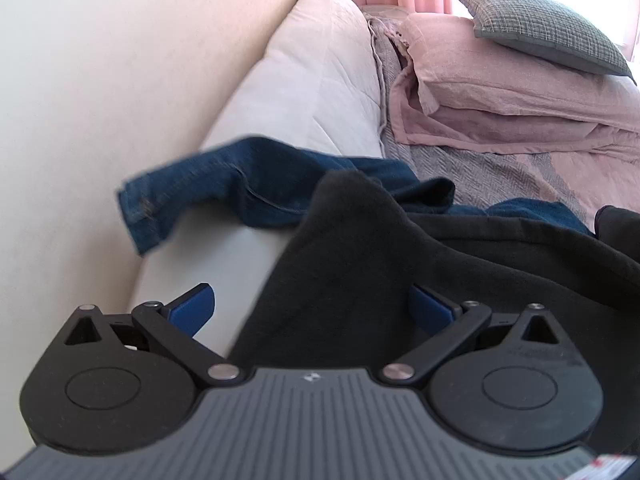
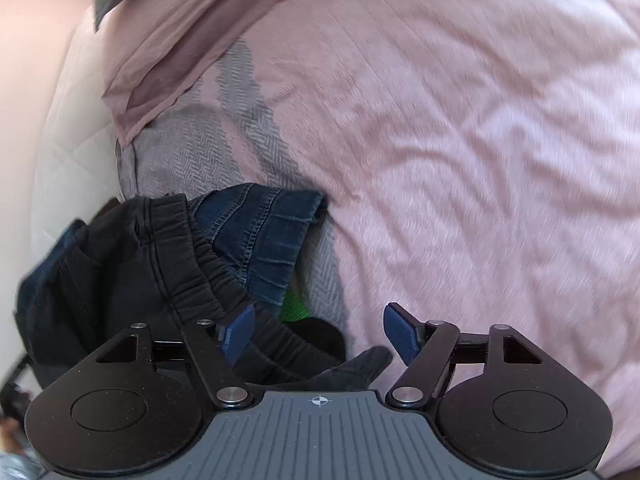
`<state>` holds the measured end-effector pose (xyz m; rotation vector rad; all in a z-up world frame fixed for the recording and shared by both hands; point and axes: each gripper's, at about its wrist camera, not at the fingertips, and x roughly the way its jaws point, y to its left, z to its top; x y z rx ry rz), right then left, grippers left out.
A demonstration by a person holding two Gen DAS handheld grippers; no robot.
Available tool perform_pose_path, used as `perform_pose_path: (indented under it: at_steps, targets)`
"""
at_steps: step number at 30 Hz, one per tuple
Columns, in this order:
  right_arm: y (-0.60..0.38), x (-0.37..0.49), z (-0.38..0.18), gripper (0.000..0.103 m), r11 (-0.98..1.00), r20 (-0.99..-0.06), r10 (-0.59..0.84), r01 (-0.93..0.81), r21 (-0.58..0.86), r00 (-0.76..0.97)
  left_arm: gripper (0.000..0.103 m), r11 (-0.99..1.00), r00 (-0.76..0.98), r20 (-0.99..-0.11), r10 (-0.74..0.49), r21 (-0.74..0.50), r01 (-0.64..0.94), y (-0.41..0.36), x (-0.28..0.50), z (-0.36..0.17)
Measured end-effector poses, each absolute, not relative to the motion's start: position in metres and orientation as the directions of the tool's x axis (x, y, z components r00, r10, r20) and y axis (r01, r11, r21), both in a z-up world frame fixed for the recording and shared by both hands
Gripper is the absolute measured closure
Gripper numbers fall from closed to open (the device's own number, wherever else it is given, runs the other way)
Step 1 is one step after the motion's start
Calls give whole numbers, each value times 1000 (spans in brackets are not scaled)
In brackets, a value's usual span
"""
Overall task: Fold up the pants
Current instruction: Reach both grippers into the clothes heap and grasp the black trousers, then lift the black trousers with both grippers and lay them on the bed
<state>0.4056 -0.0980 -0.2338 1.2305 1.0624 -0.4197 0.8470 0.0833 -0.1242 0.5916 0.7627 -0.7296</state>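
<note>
Black pants lie bunched on the bed, and one fold rises between my left gripper's blue pads. Its jaws stand wide: the left pad is clear of the cloth, while the right pad is partly hidden behind it. In the right wrist view the black pants' elastic waistband runs past the left finger of my right gripper, which is open over the cloth without pinching it. Blue jeans lie under the black pants, one leg hanging off the bed's side; their folded end shows beside the waistband.
A white quilted mattress edge meets a pale wall on the left. Pink pillows and a grey pillow sit at the head. A pink bedspread over a grey herringbone blanket spreads right. Something green peeks from under the clothes.
</note>
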Motion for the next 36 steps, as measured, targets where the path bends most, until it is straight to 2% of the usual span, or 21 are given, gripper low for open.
perform_pose_path:
  at_steps: [2, 4, 6, 8, 10, 14, 18, 21, 24, 25, 26, 27, 30, 33, 36]
  targets:
    - [-98, 404, -240, 33, 281, -814, 296, 769, 574, 499, 22, 614, 492, -766, -414, 164, 772, 85, 837, -127]
    - [-95, 404, -248, 32, 229, -797, 331, 776, 587, 505, 40, 634, 533, -745, -401, 194, 748, 86, 824, -126]
    - [-91, 406, -257, 32, 176, -780, 368, 786, 593, 506, 74, 653, 573, -716, -399, 217, 726, 94, 809, -119]
    - [-86, 408, -266, 31, 118, -760, 406, 796, 594, 507, 85, 681, 592, -692, -413, 197, 705, 106, 796, -107]
    - [-80, 411, -274, 31, 70, -753, 437, 816, 574, 492, 87, 705, 618, -662, -424, 187, 684, 115, 780, -93]
    - [-72, 414, -275, 31, 91, -797, 457, 870, 485, 396, 89, 708, 657, -614, -438, 214, 673, 118, 742, -69]
    - [-75, 397, -267, 31, 115, -843, 431, 908, 404, 321, 89, 714, 681, -601, -418, 246, 656, 121, 717, -58]
    - [-72, 387, -276, 30, 16, -789, 493, 903, 429, 366, 89, 733, 688, -605, -401, 238, 637, 125, 707, -56]
    - [-60, 391, -298, 30, -142, -674, 584, 874, 464, 452, 90, 754, 692, -603, -397, 216, 621, 124, 697, -54]
    - [-55, 392, -301, 32, -158, -656, 597, 870, 468, 462, 90, 758, 692, -601, -399, 208, 618, 124, 693, -53]
    - [-52, 393, -297, 54, -135, -668, 571, 857, 496, 477, 91, 761, 695, -596, -402, 204, 616, 123, 687, -52]
    - [-51, 394, -287, 98, -56, -700, 524, 840, 539, 485, 92, 765, 698, -590, -405, 200, 613, 122, 681, -50]
    - [-51, 389, -244, 100, 168, -707, 432, 720, 674, 560, 93, 778, 711, -561, -425, 175, 603, 126, 657, -38]
    - [-52, 369, -186, 100, 348, -648, 341, 549, 760, 681, 93, 787, 721, -526, -451, 146, 599, 129, 630, -22]
    - [-58, 337, -128, 101, 484, -563, 227, 410, 773, 794, 94, 777, 726, -486, -487, 139, 614, 123, 600, -1]
